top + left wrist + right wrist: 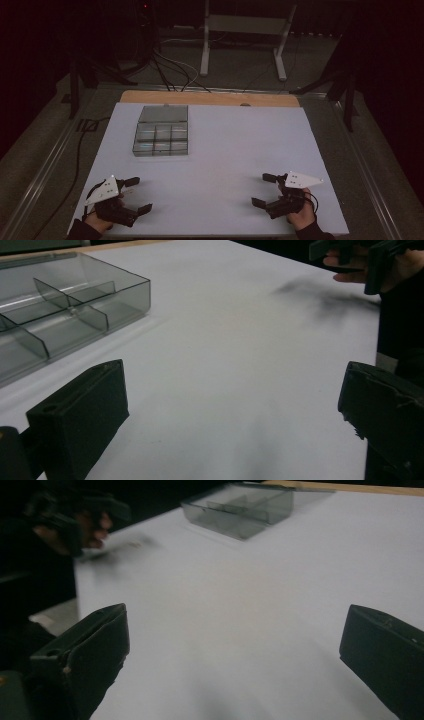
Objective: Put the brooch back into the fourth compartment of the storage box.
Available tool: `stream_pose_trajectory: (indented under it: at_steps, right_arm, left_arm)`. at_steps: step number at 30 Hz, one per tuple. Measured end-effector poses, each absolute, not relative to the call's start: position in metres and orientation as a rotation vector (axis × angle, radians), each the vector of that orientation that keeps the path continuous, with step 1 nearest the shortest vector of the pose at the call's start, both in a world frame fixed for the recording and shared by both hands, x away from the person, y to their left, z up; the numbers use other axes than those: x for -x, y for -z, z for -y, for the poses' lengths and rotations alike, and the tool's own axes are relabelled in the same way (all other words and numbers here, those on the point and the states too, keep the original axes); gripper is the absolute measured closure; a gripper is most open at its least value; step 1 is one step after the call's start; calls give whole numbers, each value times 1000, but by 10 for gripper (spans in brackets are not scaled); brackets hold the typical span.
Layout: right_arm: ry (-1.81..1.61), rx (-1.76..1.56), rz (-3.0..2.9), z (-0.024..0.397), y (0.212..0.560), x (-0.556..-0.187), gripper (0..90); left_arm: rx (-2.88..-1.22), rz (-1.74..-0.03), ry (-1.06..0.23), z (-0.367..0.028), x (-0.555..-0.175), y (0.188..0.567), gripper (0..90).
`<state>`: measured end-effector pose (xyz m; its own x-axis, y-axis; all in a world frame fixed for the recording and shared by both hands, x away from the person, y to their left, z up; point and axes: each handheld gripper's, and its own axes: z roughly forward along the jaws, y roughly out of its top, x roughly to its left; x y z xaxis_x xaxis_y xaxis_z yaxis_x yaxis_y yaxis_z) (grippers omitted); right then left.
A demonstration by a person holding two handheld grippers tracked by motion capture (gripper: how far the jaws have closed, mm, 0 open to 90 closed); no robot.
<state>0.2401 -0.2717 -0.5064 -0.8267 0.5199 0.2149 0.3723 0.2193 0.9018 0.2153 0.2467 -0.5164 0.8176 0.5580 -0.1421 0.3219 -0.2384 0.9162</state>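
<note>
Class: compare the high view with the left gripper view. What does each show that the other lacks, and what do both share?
High view alone: floor cables, a metal stand, the table's wooden far edge and the left tongs, open. Left gripper view alone: the divider walls close up. Both: the clear compartment box, the white tabletop and the open right tongs.
</note>
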Motion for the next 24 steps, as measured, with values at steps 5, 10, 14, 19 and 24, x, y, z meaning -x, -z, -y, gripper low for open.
stream_pose_trajectory:
  at_steps: [5,10,14,19,24]
  right_arm:
    - [-1696,-864,-2305,274,504,-240,0]
    - [-1667,-886,-2307,275,506,-242,0]
    - [-1670,-888,-2307,275,506,-242,0]
    - [-1653,-887,-2326,274,507,-242,0]
    - [-1667,-887,-2330,274,506,-241,0]
  left_arm:
    - [-1838,-708,-294,-250,-218,517,14]
    - [-1838,-712,-311,-250,-219,516,14]
    - [-1852,-707,-300,-250,-219,518,13]
    - [-1864,-698,-288,-249,-219,518,13]
    - [-1883,-692,-273,-247,-220,518,13]
